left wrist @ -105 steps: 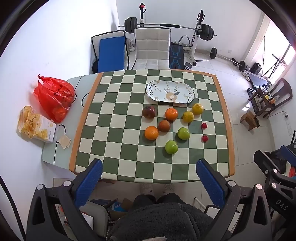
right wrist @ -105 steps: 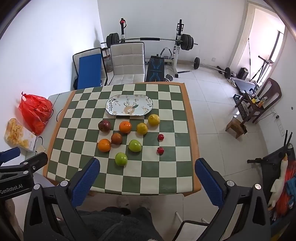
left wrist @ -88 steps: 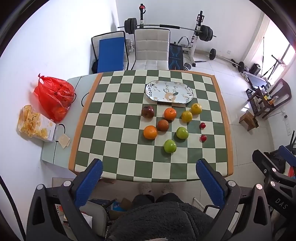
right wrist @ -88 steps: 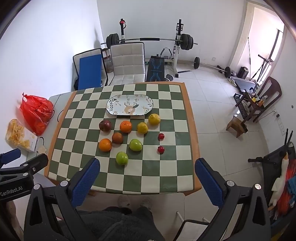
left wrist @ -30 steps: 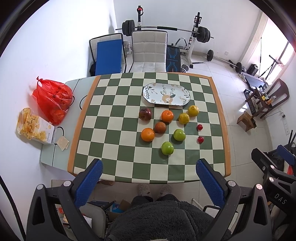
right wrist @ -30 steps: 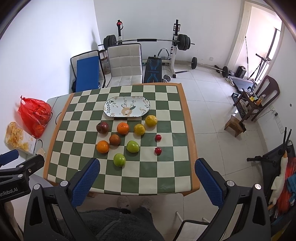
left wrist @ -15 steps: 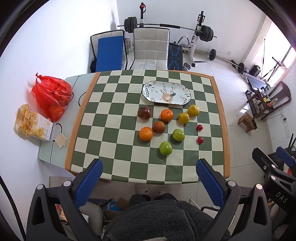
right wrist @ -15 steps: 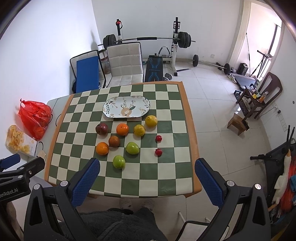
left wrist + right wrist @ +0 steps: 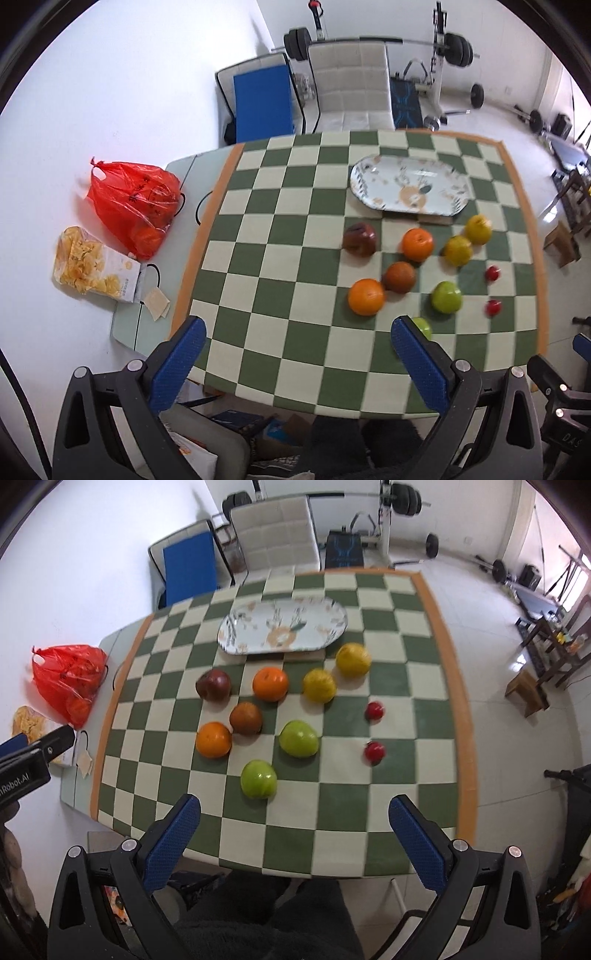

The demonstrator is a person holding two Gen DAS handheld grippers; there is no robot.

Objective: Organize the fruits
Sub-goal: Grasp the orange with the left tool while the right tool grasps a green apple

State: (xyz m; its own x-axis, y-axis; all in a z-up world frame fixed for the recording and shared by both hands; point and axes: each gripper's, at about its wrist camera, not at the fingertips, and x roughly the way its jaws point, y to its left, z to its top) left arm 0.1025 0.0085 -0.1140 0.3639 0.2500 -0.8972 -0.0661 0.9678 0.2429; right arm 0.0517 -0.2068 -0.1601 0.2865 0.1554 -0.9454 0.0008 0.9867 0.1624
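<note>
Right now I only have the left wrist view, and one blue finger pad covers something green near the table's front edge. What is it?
Observer: A whole green apple, the fruit nearest you, in front of the other green apple.
Operator: Is anything touching it?
Observer: No. It sits apart from that apple and from the orange on its left.
Operator: Is the right gripper holding anything?
Observer: No. The right gripper is open and empty, with the near green apple just ahead of its fingers.
</note>
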